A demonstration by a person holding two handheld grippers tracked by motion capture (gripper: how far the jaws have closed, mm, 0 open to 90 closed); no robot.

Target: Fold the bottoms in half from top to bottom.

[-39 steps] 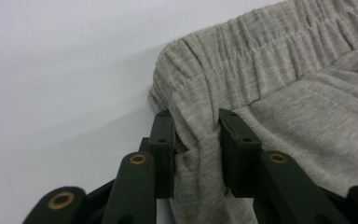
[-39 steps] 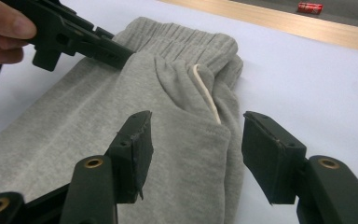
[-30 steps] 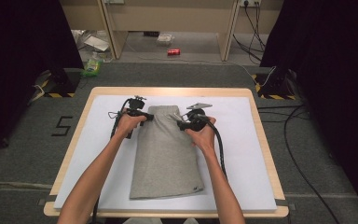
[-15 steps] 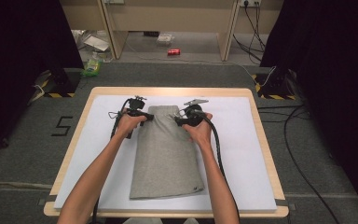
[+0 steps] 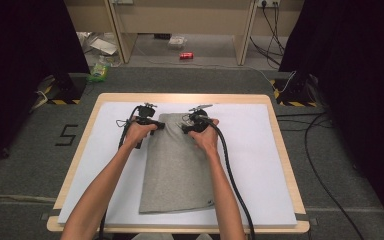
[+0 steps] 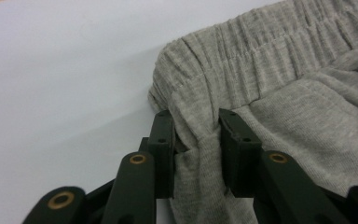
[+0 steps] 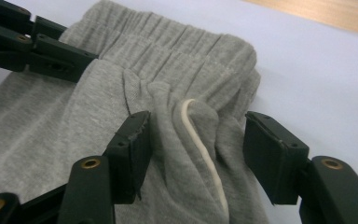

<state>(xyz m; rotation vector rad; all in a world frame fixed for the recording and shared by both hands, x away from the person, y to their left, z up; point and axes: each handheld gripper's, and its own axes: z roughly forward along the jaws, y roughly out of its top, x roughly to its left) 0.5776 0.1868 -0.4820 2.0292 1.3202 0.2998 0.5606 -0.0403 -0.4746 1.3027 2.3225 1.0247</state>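
Grey folded garment (image 5: 177,167) (sweatpants or shorts, by the gathered elastic waistband (image 6: 256,51)) lying lengthwise down the middle of a white sheet (image 5: 252,165) on a wooden table (image 5: 280,150), waistband at the far end, hem toward the person. Left gripper (image 5: 156,126) at the waistband's left corner, right gripper (image 5: 186,126) near its right corner, forearms reaching in from the bottom edge. Left gripper (image 6: 196,140) pressed together on a pinched ridge of grey fabric just below the elastic. Right gripper (image 7: 193,140) spread wide, a bunched fold and a pale drawcord (image 7: 205,154) sitting between the jaws, one jaw touching cloth, the other apart from it. Probably the grasping step ahead of a fold or a lift: one corner secured, the other not yet. Next move likely calling for the right jaws closing on the bunched fold, through all layers rather than just the cord, then both hands rising level so the cloth comes up evenly. From above: whole layout, garment's full length, a small dark mark near the hem (image 5: 211,202), floor clutter beyond the table. From the gripper views: the actual bite, the waistband's ribbing, and the other gripper's black jaws (image 7: 51,56) at the far corner.
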